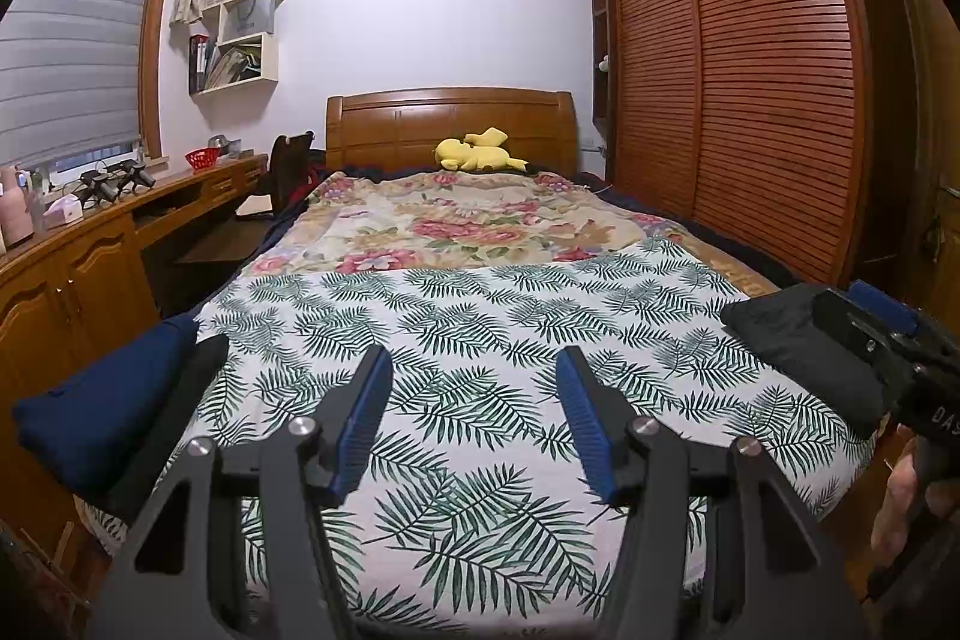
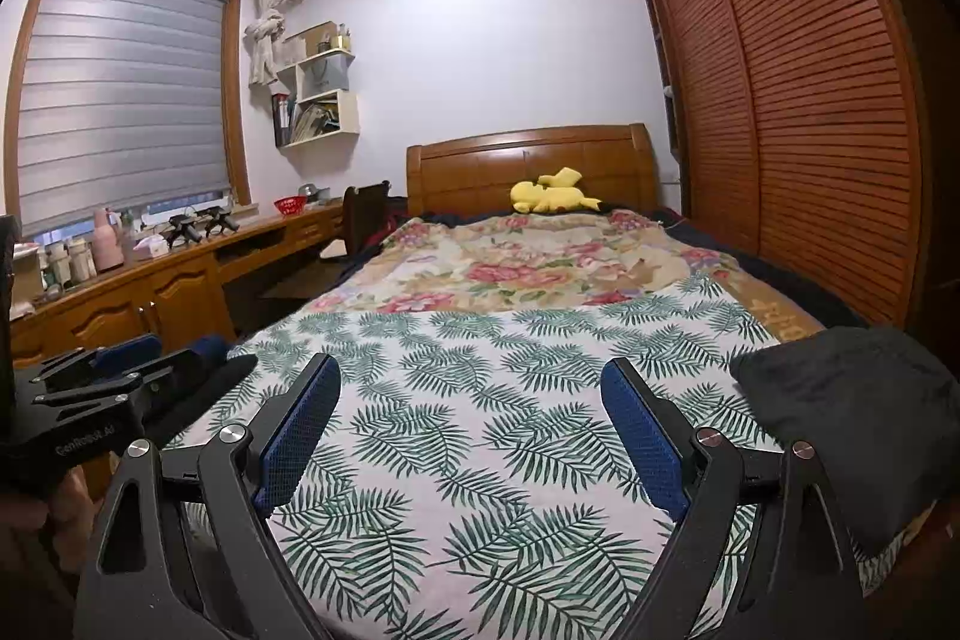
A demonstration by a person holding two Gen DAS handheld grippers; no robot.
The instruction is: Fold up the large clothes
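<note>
Hovering wide open and empty over the leaf-print sheet (image 1: 480, 316), left gripper (image 1: 474, 418) and right gripper (image 2: 471, 430) flank folded black clothes (image 2: 852, 412).

Folded clothes (image 1: 102, 412) left, another garment (image 1: 804, 340) right

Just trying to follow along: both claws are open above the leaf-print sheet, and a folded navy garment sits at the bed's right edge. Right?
Not quite. Both claws, left claw and right claw, are open above the leaf-print sheet, but the left wrist view shows the navy garment at the bed's left edge.
</note>
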